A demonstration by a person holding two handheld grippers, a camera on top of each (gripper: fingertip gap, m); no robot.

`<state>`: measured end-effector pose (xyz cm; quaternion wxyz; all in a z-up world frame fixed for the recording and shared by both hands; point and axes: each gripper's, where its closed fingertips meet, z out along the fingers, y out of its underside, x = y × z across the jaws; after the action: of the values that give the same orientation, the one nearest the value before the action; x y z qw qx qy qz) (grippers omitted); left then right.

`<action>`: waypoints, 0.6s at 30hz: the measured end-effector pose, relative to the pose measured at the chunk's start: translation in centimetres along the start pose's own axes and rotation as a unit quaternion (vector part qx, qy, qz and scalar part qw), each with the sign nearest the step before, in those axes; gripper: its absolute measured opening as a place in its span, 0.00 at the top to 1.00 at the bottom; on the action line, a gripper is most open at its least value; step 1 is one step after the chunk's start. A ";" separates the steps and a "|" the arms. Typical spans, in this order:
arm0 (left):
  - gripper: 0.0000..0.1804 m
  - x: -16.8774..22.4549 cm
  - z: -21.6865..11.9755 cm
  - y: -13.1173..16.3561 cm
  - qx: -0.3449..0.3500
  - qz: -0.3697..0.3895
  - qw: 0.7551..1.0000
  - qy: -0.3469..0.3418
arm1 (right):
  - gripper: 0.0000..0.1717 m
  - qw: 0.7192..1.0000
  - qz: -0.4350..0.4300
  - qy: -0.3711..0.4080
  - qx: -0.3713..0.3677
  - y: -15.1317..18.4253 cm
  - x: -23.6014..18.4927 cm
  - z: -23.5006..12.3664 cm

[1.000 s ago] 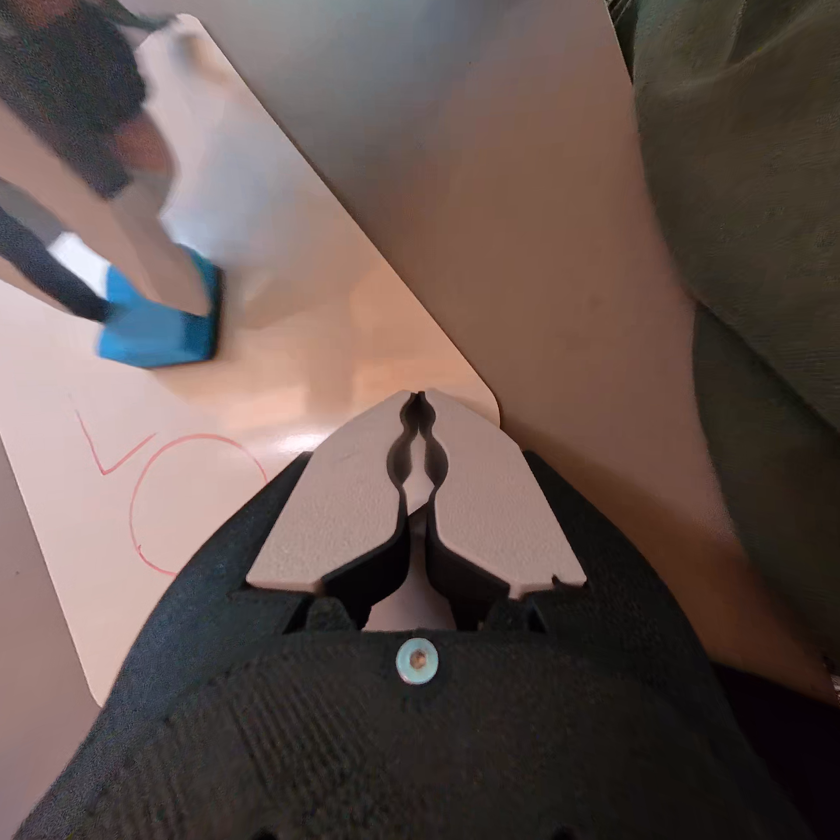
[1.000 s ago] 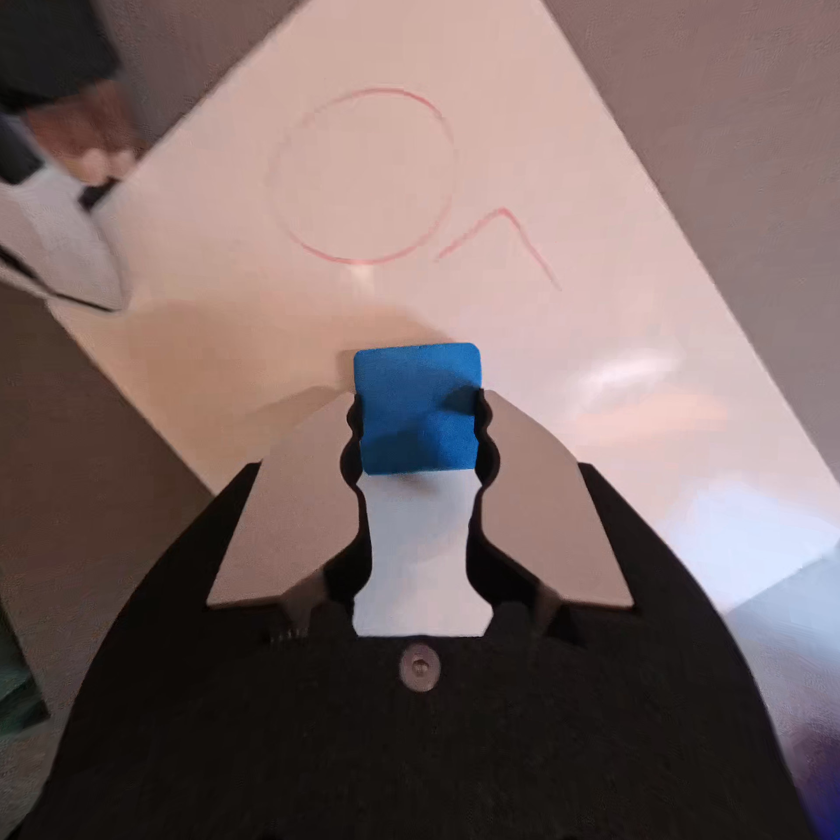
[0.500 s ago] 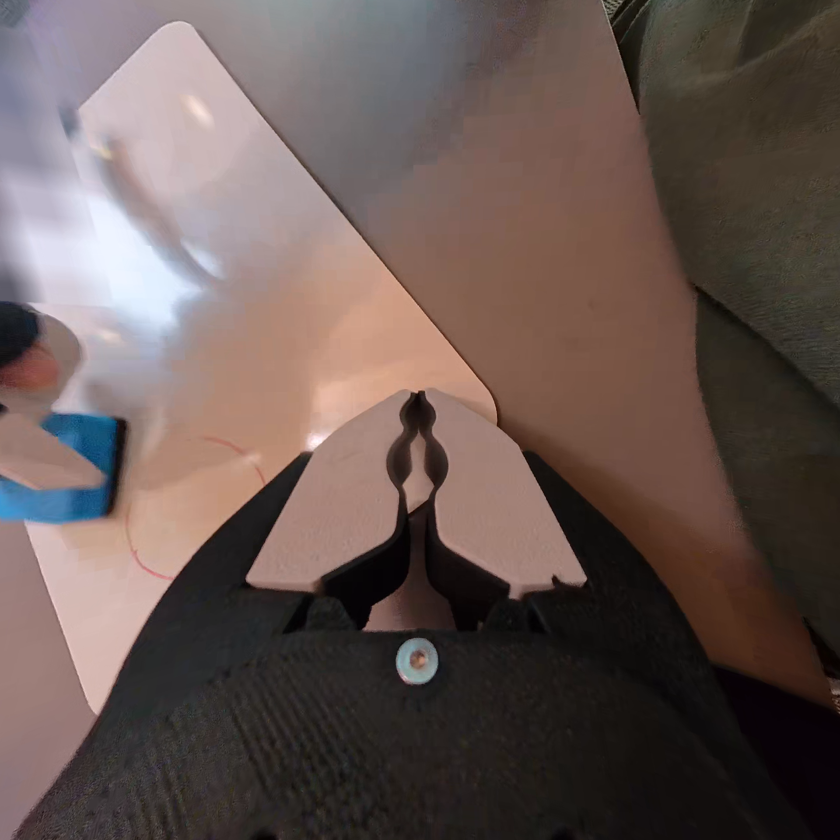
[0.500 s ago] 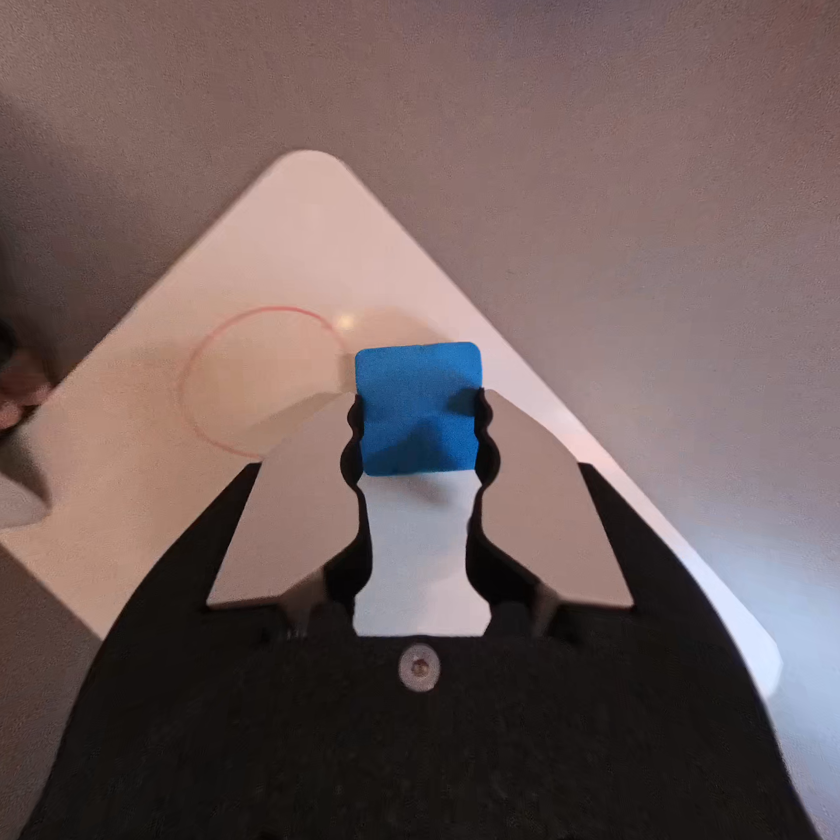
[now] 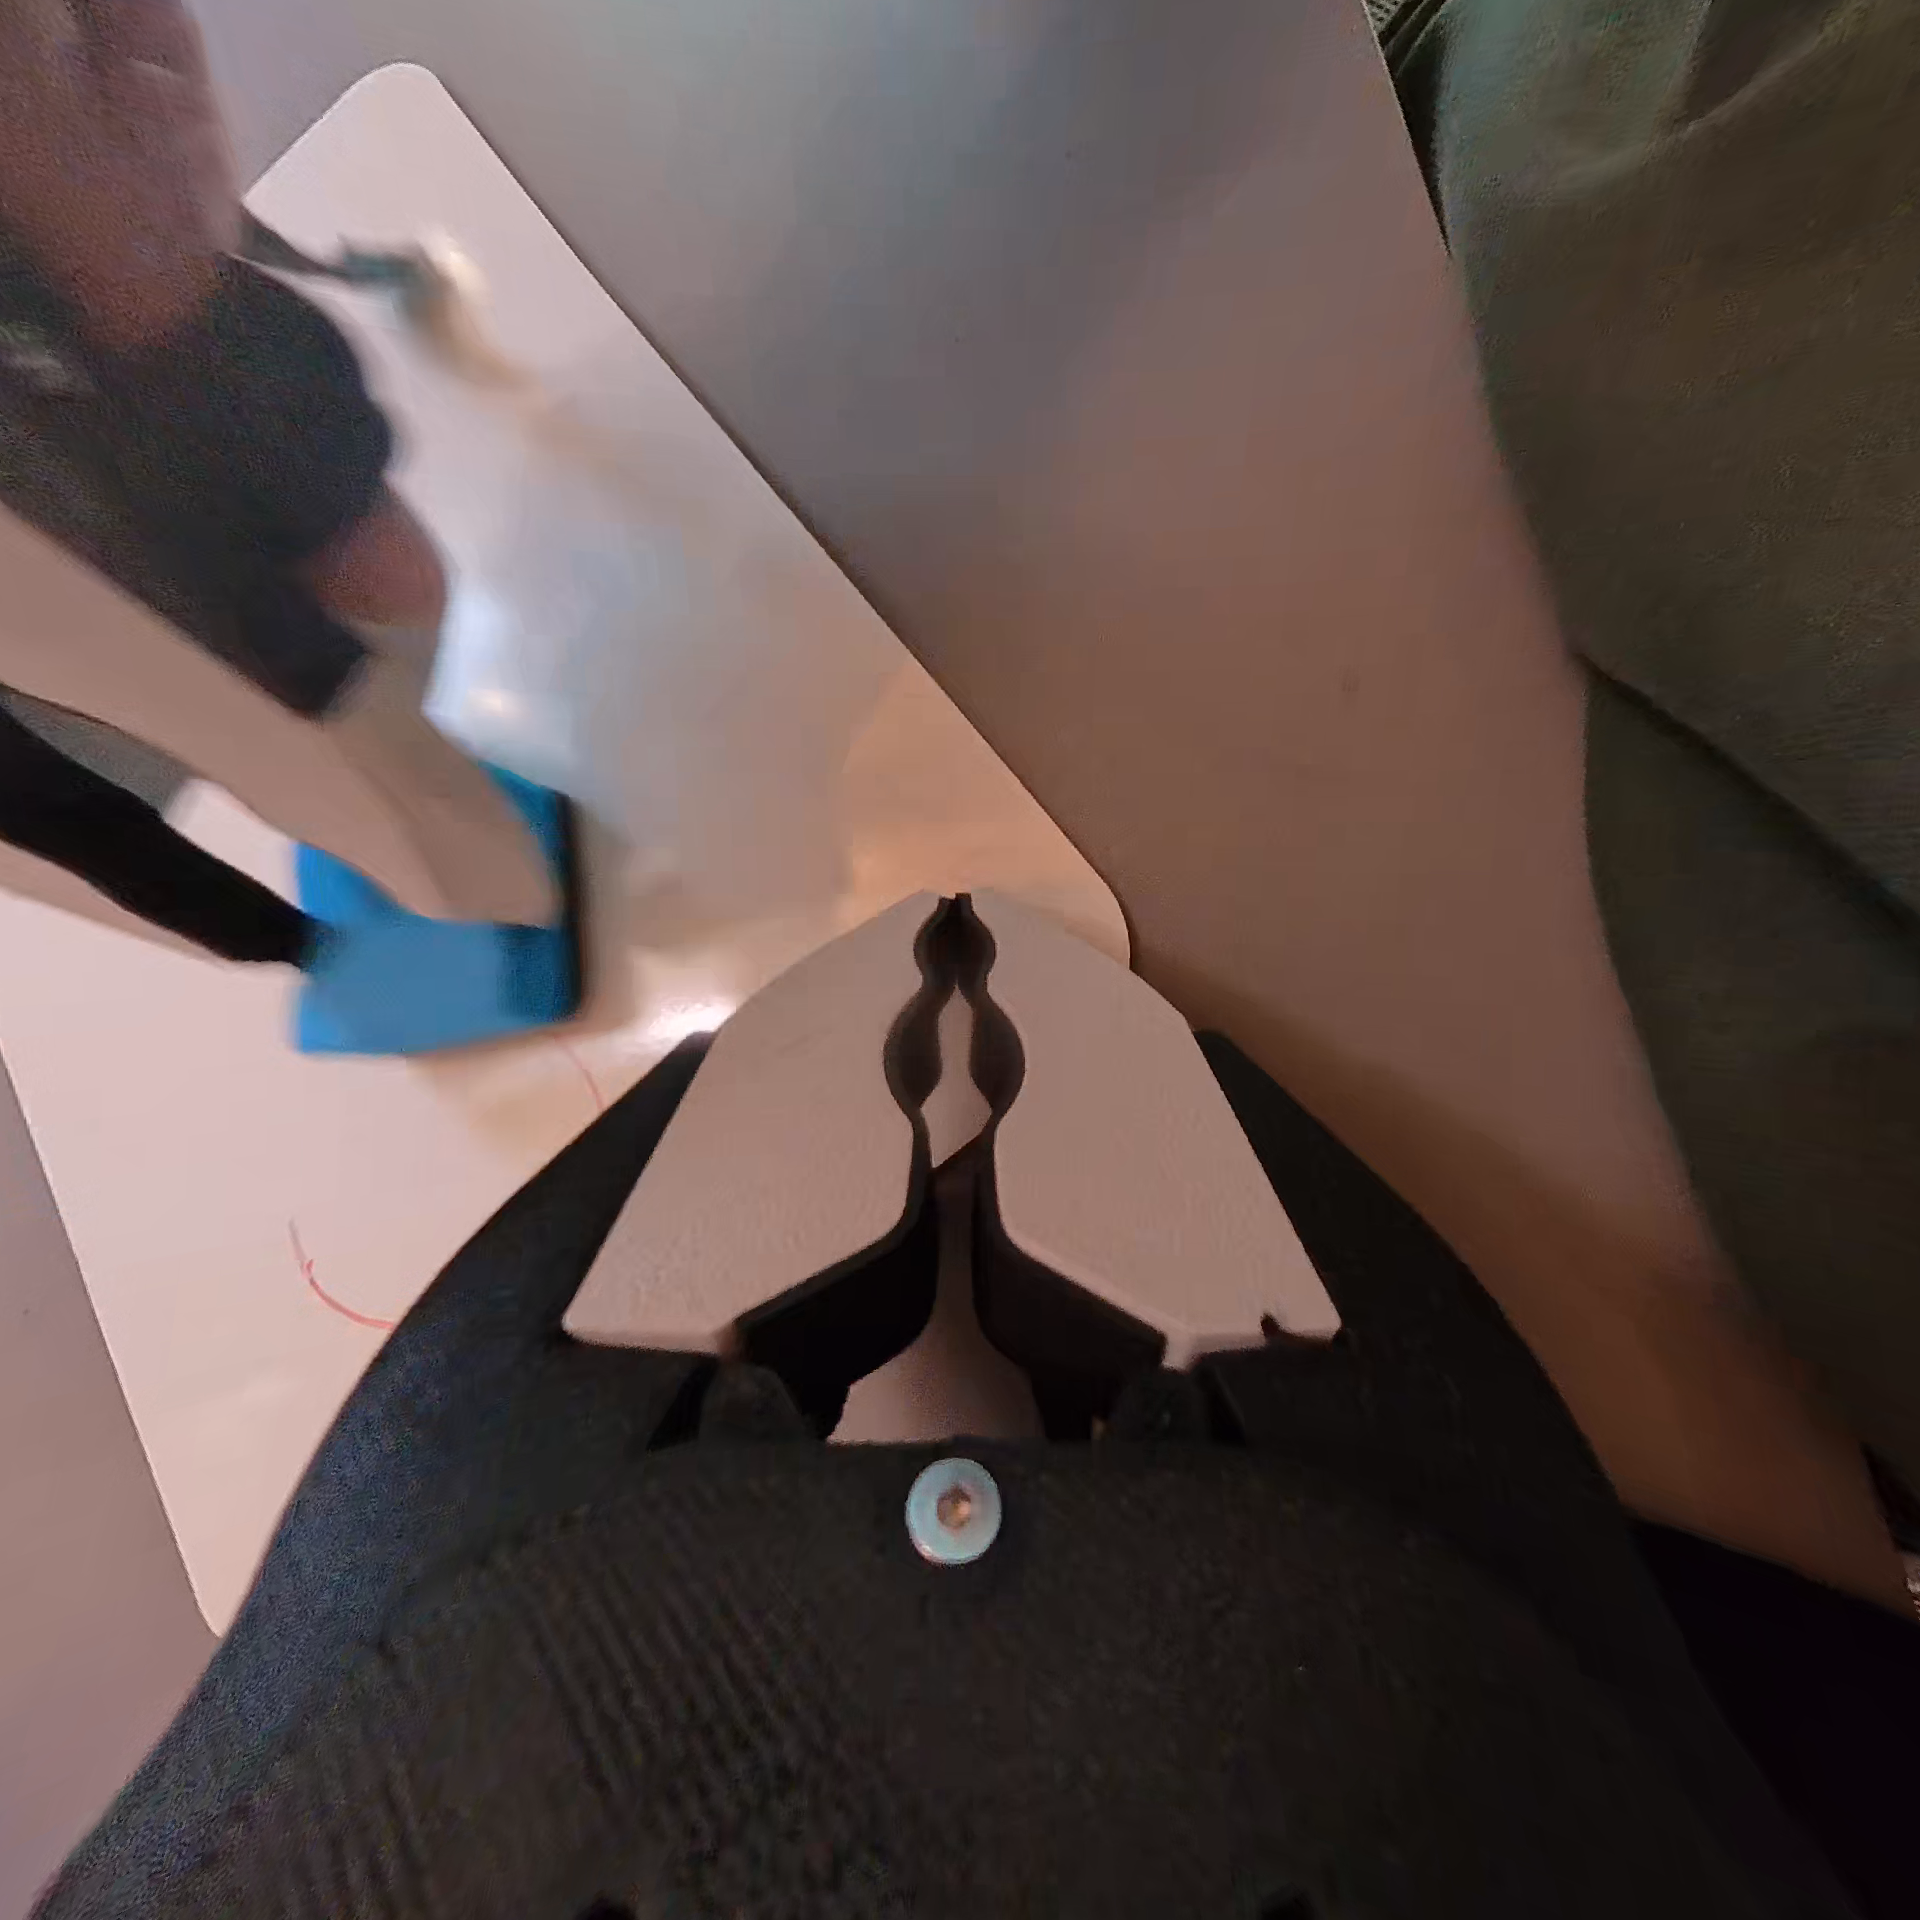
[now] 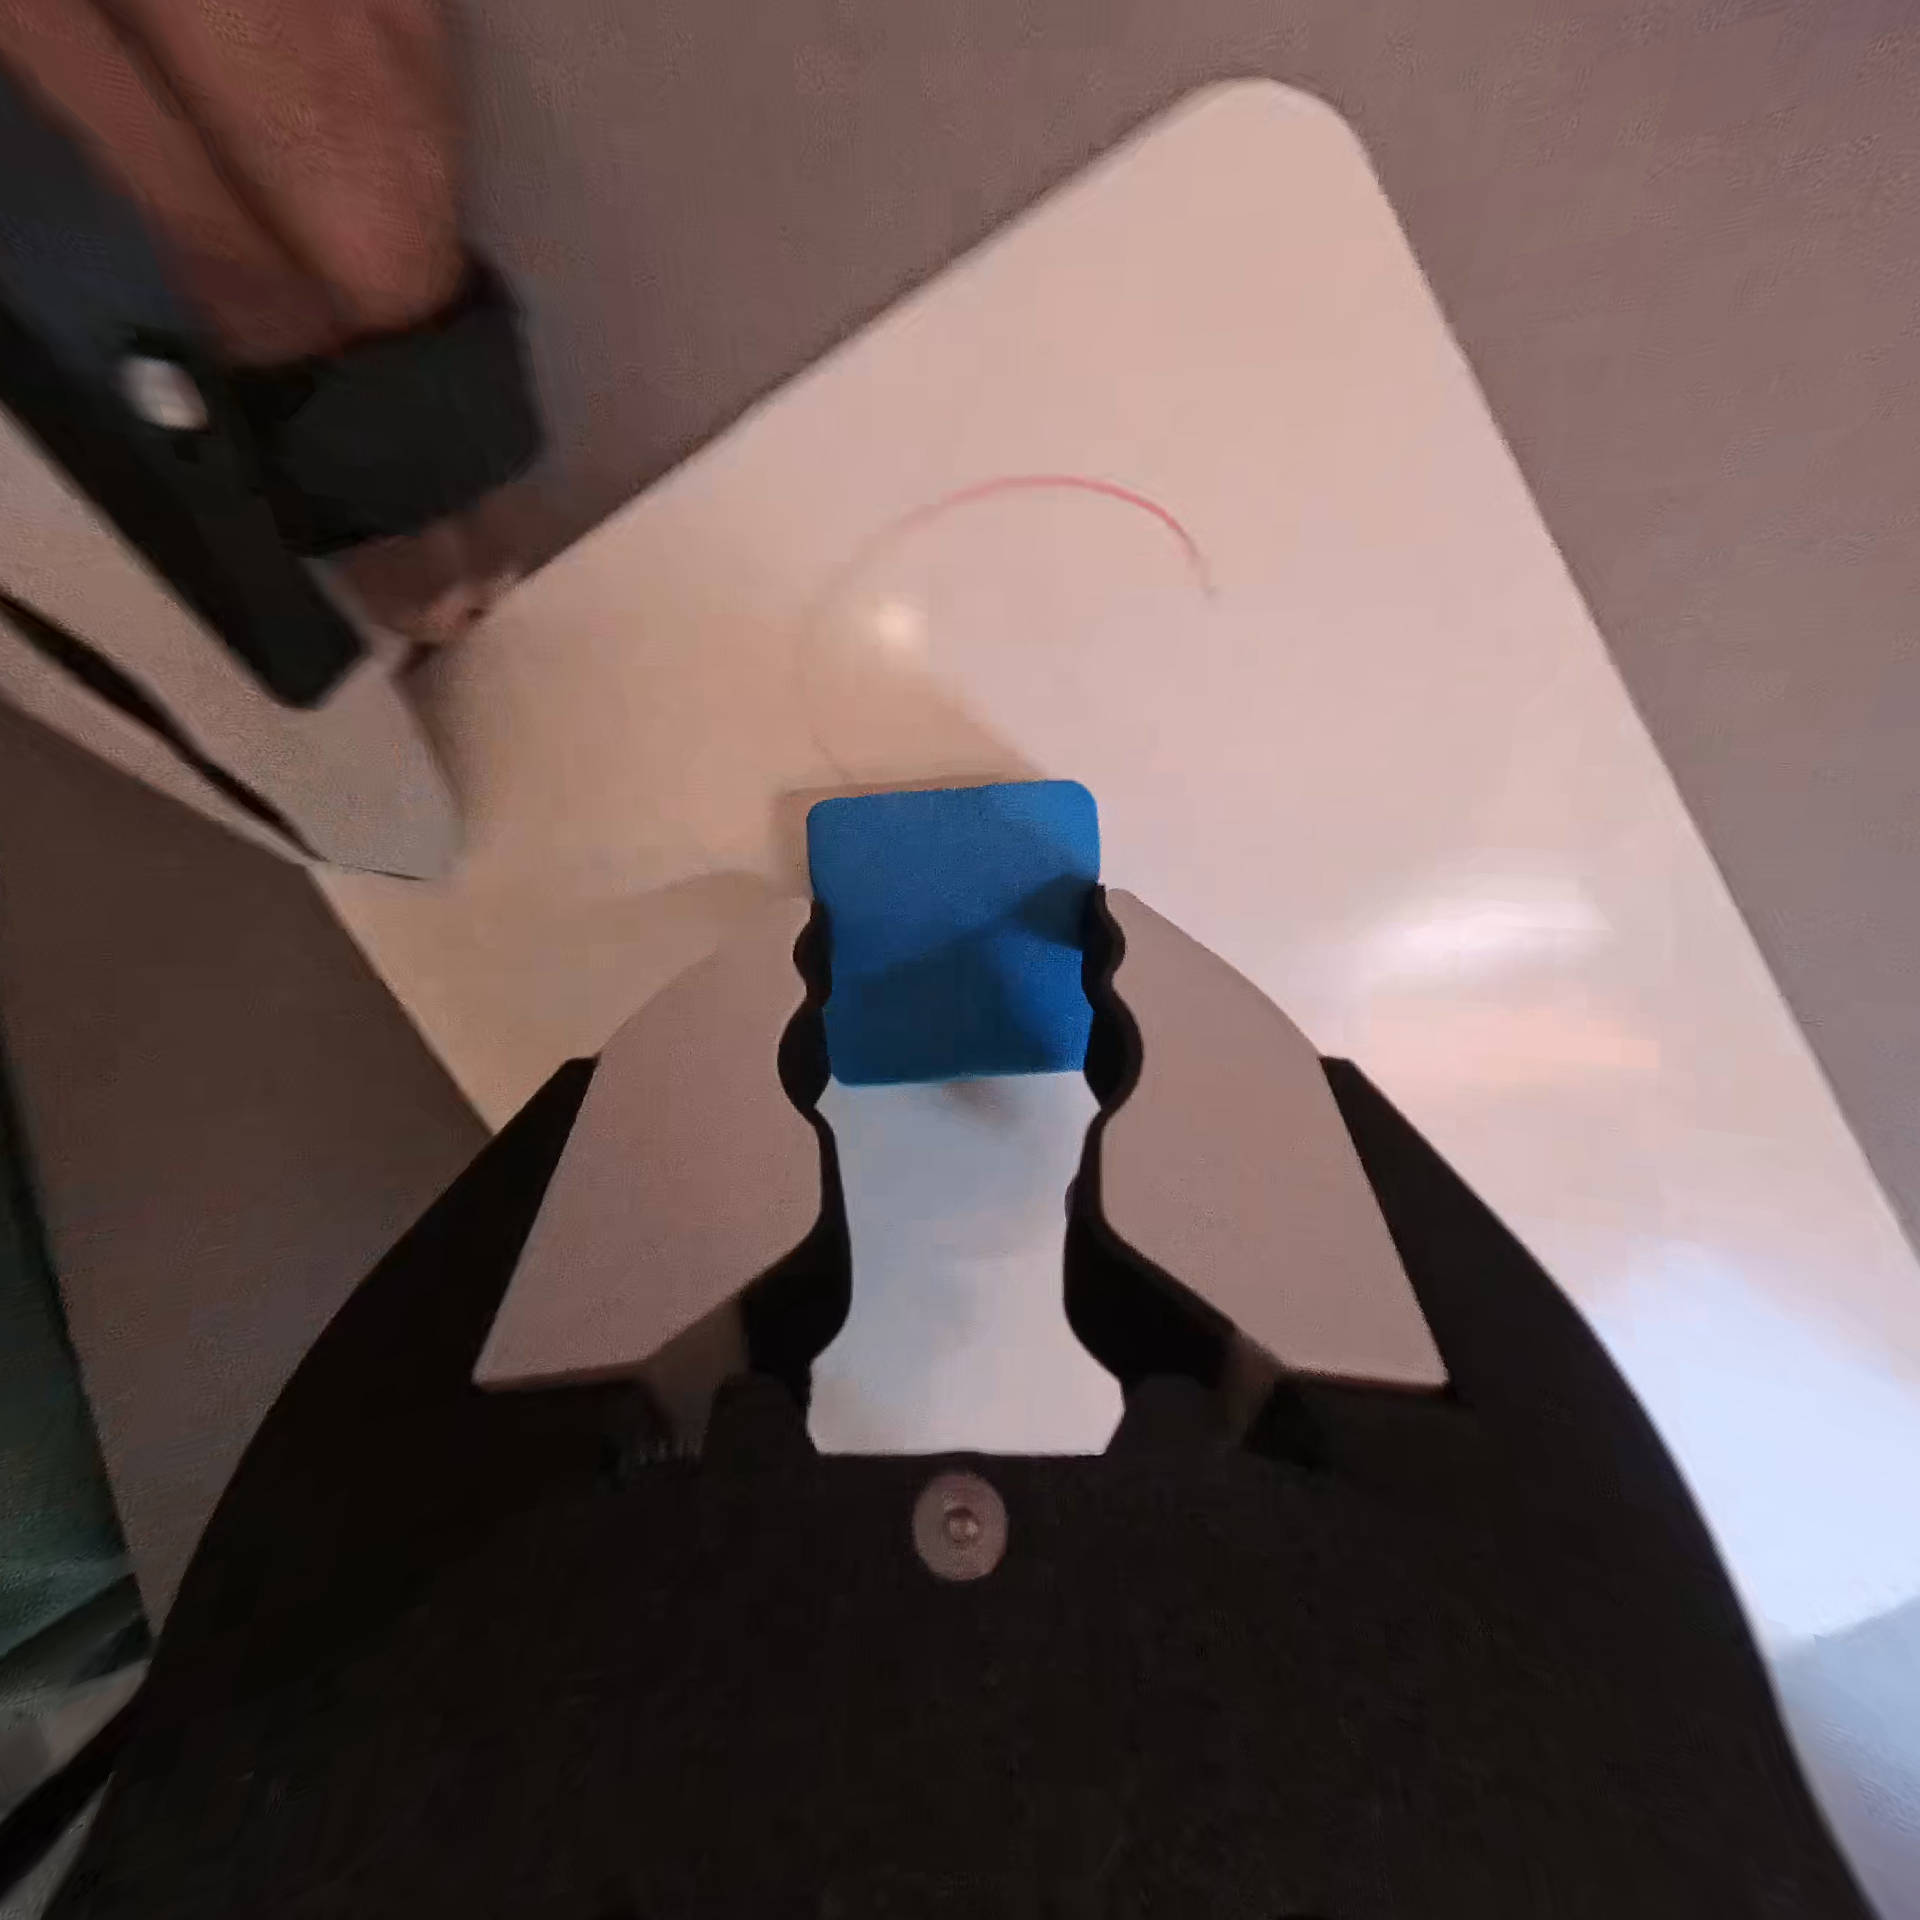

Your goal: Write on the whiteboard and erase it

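Most of the red circle [image 6: 1049, 499] has been wiped off the whiteboard [image 6: 1351, 727] since a second ago.
Right gripper [image 6: 954, 914] pads press the blue eraser [image 6: 951, 925], flat on the board, protruding forward; left gripper [image 5: 954, 914] is closed, bare, at the board's corner.

- Right gripper [image 6: 954, 914] clamping a blue eraser [image 6: 951, 925] on the whiteboard [image 6: 1351, 831].
- Red arc [image 6: 1049, 488] lying near the far corner.
- Left gripper [image 6: 416, 842] pressing near the left edge.
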<state>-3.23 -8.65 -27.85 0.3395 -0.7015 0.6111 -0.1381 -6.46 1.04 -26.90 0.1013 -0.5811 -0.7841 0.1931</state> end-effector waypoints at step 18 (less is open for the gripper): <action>0.99 -0.1 0.1 -0.1 -0.005 -0.004 1.000 -0.002 | 0.72 0.997 -0.072 -0.003 0.008 -5.1 -1.8 2.6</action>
<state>-3.16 -8.58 -27.83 0.3369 -0.7059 0.6083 -0.1348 -11.35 -2.44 -26.95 0.1173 -0.5221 -0.8224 0.1930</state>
